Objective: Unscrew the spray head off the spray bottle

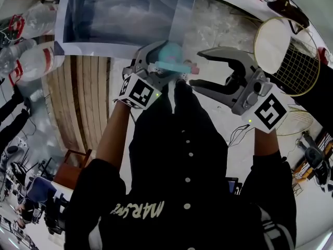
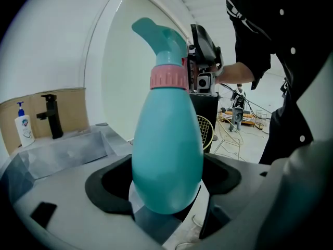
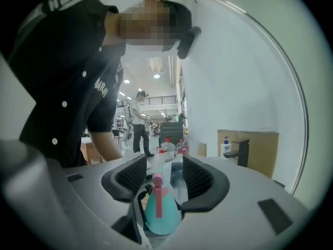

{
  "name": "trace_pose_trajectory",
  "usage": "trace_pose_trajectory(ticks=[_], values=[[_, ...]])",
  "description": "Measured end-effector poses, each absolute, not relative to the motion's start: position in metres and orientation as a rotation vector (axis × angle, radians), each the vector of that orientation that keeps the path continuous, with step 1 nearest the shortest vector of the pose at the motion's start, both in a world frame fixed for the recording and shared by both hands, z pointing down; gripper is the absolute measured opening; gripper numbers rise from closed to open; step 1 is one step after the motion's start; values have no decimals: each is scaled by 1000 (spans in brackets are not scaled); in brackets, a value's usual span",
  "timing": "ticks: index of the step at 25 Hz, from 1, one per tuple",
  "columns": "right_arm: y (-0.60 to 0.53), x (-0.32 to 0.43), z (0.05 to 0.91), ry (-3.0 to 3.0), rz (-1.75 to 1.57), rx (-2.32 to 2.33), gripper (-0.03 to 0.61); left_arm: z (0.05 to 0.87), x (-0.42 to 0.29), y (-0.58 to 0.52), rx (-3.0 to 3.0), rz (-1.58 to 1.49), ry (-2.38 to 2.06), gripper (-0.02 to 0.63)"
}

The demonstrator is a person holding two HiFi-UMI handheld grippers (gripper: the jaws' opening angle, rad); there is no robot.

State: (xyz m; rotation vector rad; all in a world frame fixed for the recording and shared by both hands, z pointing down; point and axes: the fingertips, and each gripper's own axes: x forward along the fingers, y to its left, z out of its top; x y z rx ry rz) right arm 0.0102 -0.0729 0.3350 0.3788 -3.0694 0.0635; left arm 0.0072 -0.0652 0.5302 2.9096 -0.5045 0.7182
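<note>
Half-hiding spray bottle: left tool

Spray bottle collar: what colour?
Pink. The collar on the spray bottle shows best in the left gripper view.

Ceiling lights are glowing down a long hall — a black faucet is standing against a brown board.

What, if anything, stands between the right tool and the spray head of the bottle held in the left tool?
Nothing visible does. The right tool is open, facing the spray head directly; the left tool grips only the body of the teal spray bottle, below the pink collar.
</note>
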Motion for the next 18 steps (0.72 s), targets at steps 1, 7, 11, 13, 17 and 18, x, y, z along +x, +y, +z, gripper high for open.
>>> trace_pose_trajectory(ticks=[1, 7, 11, 13, 17, 18], values=[[-71, 3, 341, -3046, 49, 353, 233, 530, 7, -65, 2911, 722, -503, 405], [-64, -29, 380, -2945, 59, 231, 244, 530, 8, -66, 2915, 734, -489, 405], [-65, -35, 391, -2914, 16, 176, 153, 530, 8, -66, 2919, 735, -469, 405], [-63, -36, 392, -2922, 6, 136, 100, 531, 9, -65, 2925, 742, -458, 405], [-59, -33, 391, -2948, 26, 31, 98, 529, 11, -63, 2940, 755, -438, 405], [-58, -32, 391, -2953, 22, -8, 98, 529, 11, -63, 2941, 754, -435, 405]])
